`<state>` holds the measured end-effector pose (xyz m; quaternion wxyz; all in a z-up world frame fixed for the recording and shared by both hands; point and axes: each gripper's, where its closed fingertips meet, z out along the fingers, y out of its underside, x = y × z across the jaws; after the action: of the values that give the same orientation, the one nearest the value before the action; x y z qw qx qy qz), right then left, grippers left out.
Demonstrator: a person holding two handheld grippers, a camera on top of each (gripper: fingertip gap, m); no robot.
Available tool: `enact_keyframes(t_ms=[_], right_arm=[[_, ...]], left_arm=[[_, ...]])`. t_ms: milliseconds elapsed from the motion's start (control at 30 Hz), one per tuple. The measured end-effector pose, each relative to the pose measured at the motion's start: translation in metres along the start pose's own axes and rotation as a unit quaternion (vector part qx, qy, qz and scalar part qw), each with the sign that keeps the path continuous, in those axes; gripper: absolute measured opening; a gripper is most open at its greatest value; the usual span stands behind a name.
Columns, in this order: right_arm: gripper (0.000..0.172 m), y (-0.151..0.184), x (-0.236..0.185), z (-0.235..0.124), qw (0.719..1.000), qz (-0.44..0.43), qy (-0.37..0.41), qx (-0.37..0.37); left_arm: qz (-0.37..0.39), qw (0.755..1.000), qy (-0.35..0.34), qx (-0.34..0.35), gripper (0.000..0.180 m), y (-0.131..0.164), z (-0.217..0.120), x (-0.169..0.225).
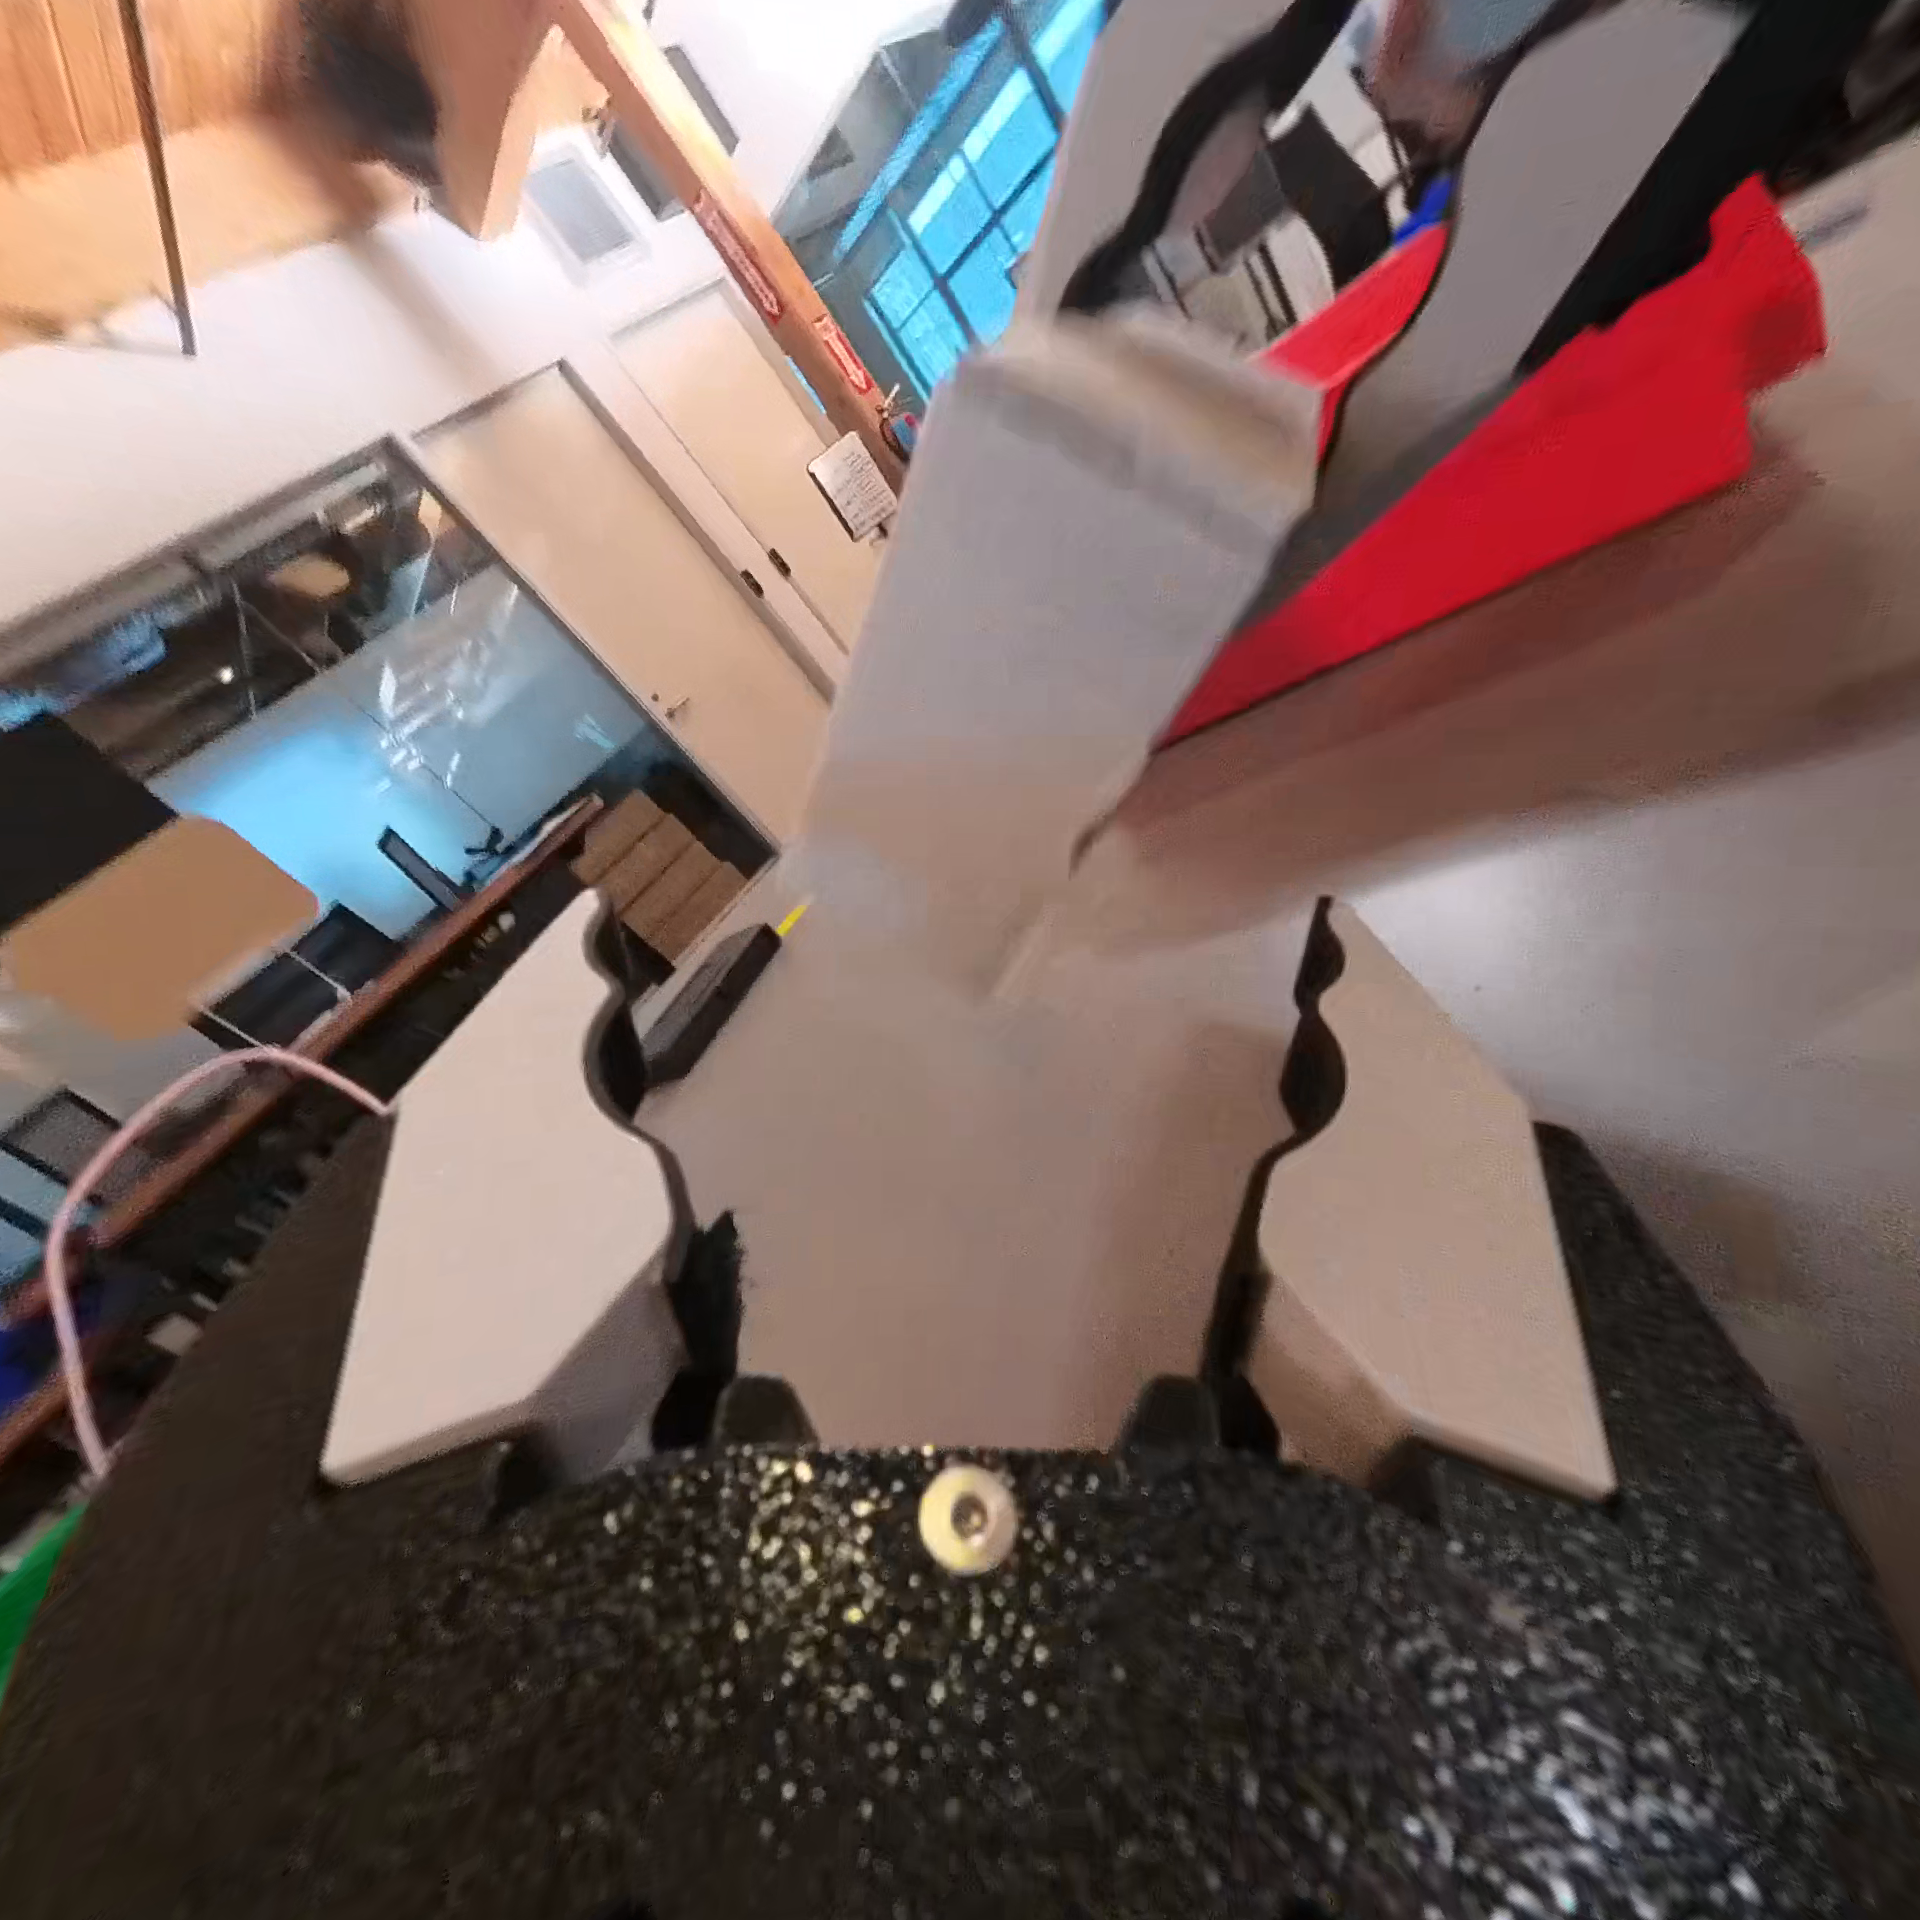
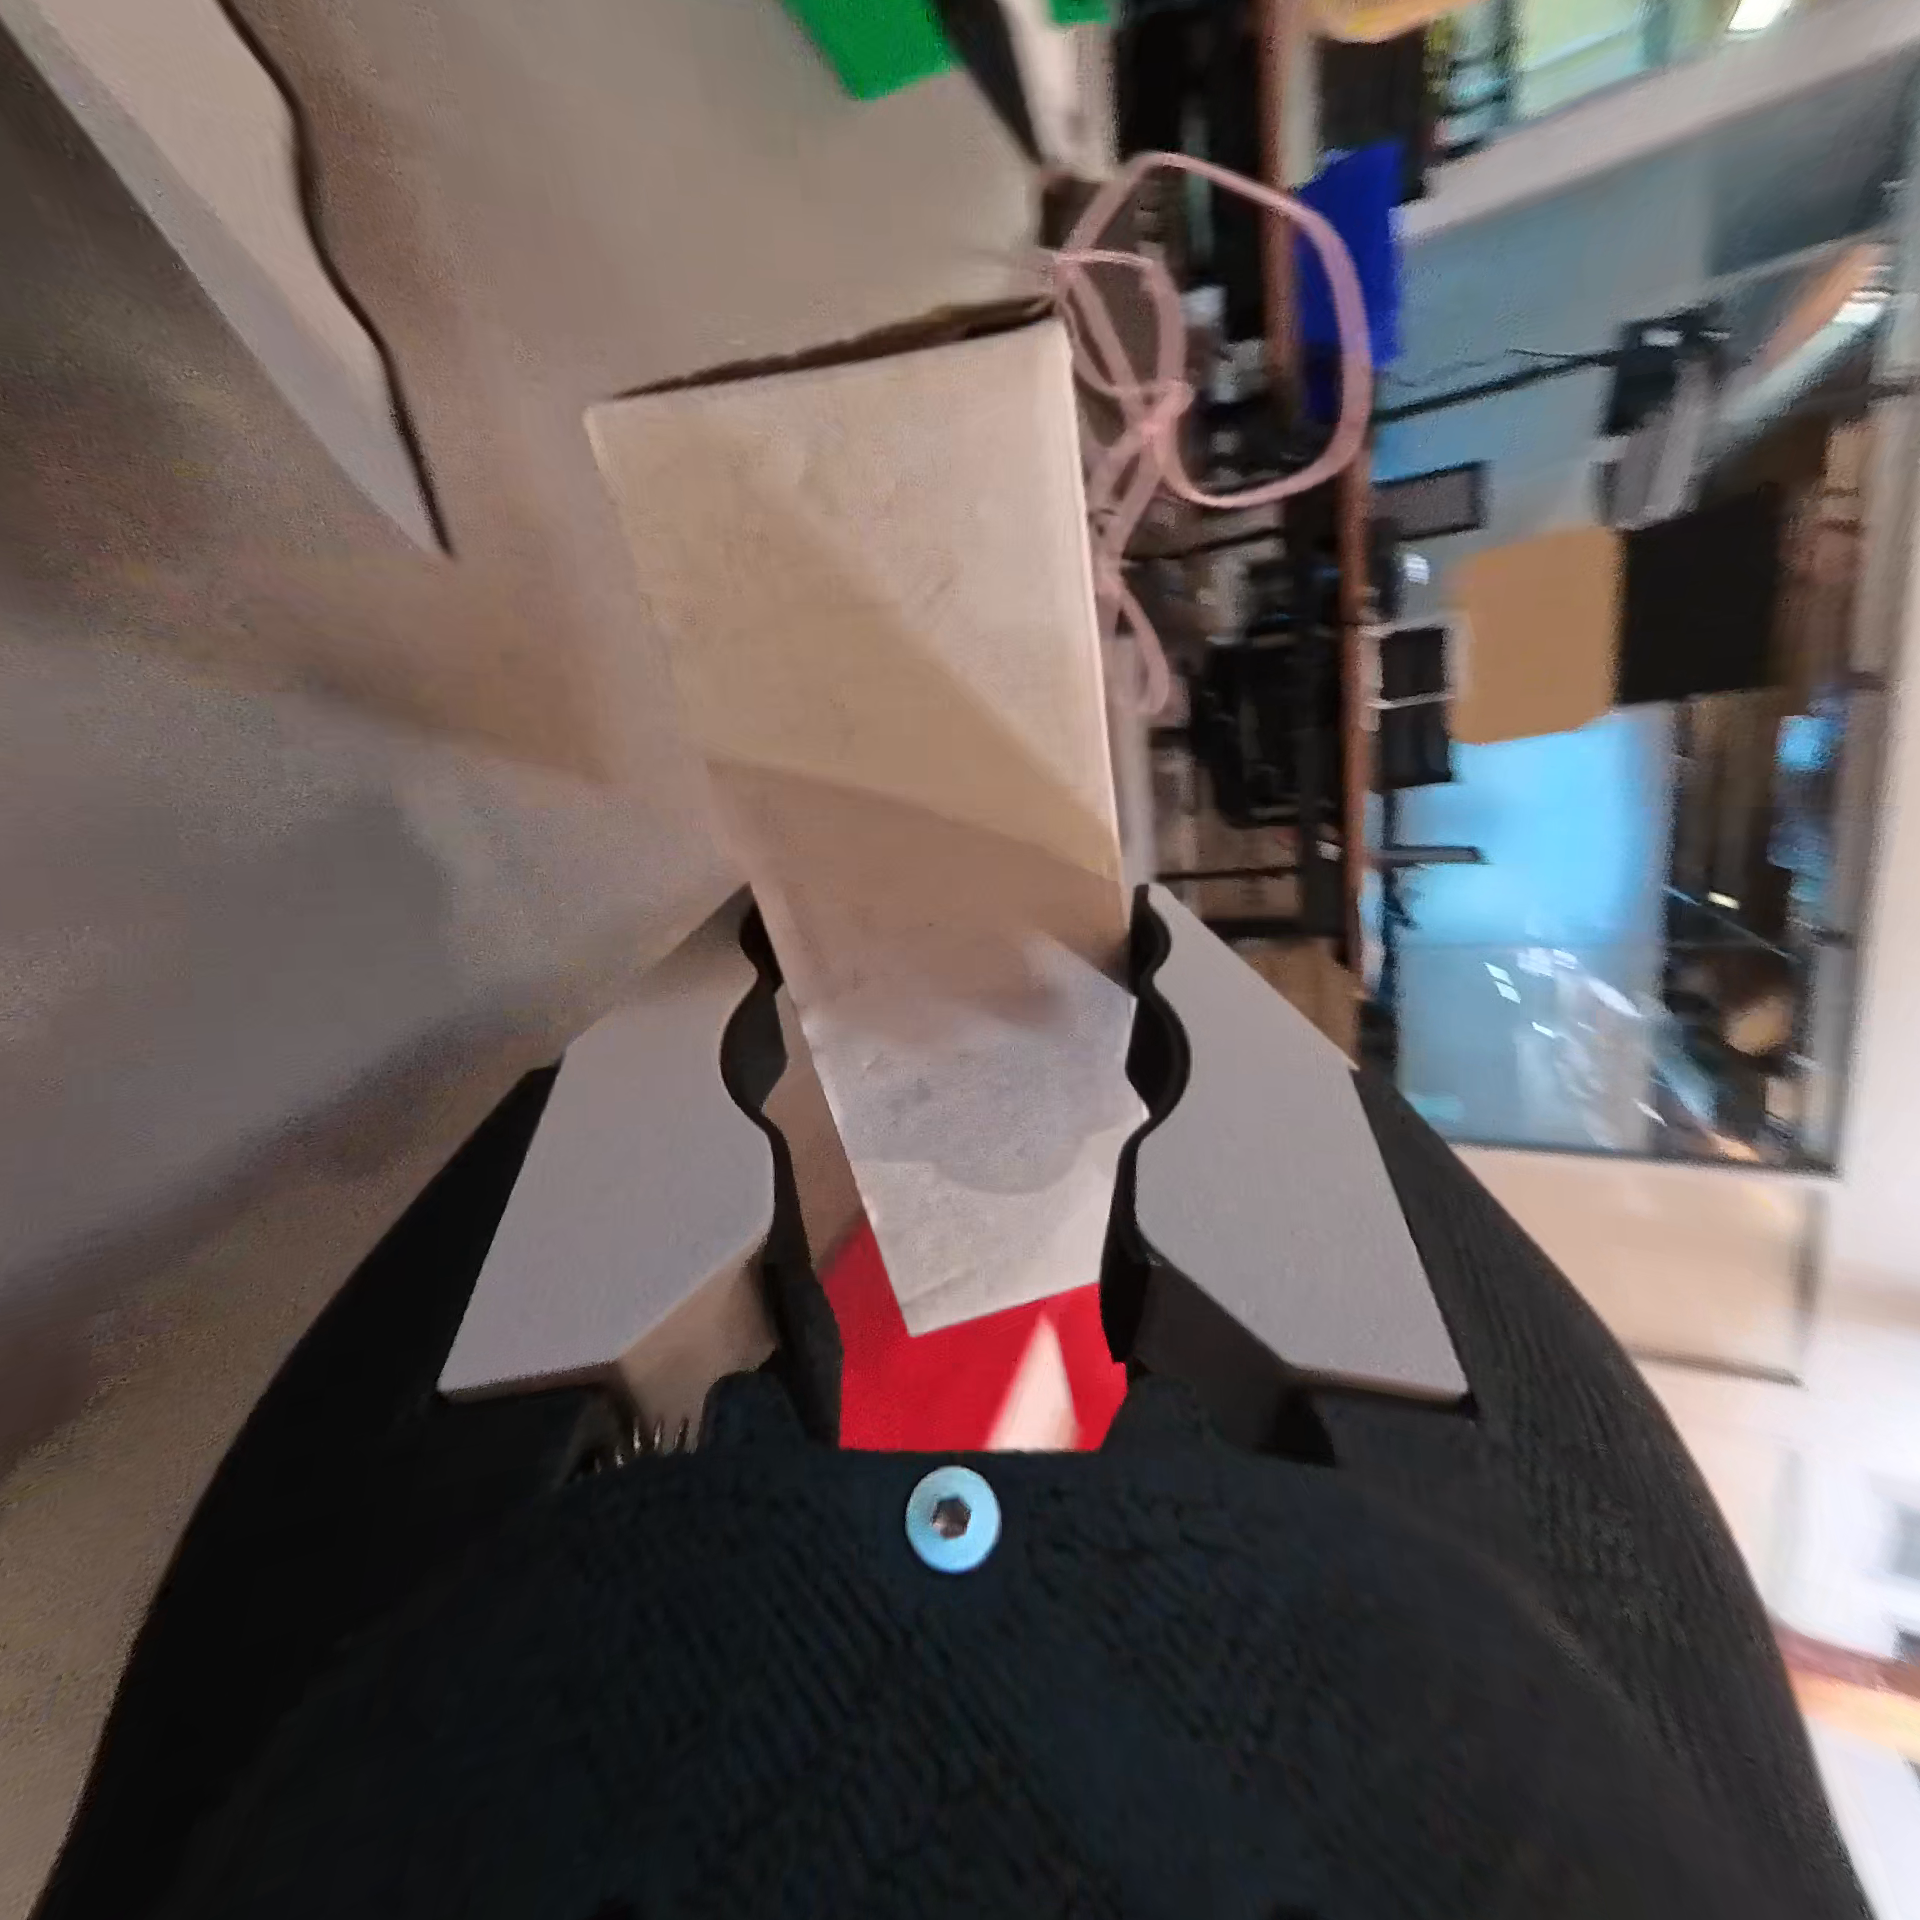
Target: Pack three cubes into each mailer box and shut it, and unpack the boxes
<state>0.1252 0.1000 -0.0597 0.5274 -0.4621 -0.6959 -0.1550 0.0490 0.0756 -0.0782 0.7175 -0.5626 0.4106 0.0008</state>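
**Mailer box tipped between two hand-held grippers, cube side up.**

Left gripper [image 1: 956, 997]: fingers spread wide, gripping nothing, the white tabletop [image 1: 1662, 1039] below; probably freed to receive. Right gripper [image 2: 945, 997]: fingers partly closed around a flap of the white mailer box [image 2: 852, 582]; whether the pads press on it is unclear. A red cube [image 2: 914, 1382] lies just beneath.

Between my right gripper's [image 2: 951, 1023] fingers I see a mailer box [image 2: 862, 644] of matt, faintly creased white cardboard. Its fingers [image 2: 1288, 1174] look like smooth matt grey plastic. Below them, the body [image 2: 935, 1714] is black and coarsely textured, with one shiny metal screw [image 2: 952, 1524].
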Motion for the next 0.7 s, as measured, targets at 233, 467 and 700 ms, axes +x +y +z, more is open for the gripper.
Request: enact_keyframes(t_ms=[233,467,700], right_arm=[[0.065,0.137,0.117,-0.089,0.96,-0.052,0.191,-0.197],[0.064,0.238,0.092,-0.045,0.969,-0.079,0.094,-0.214],[0.064,0.222,0.076,-0.004,0.992,-0.06,0.085,-0.068]], left_arm=[[-0.025,0.999,-0.038,-0.007,0.12,0.003,0.0,-0.016],[-0.057,0.998,-0.015,-0.006,0.118,0.004,0.005,-0.009],[-0.061,0.998,-0.006,-0.025,0.116,0.012,0.008,-0.005]])
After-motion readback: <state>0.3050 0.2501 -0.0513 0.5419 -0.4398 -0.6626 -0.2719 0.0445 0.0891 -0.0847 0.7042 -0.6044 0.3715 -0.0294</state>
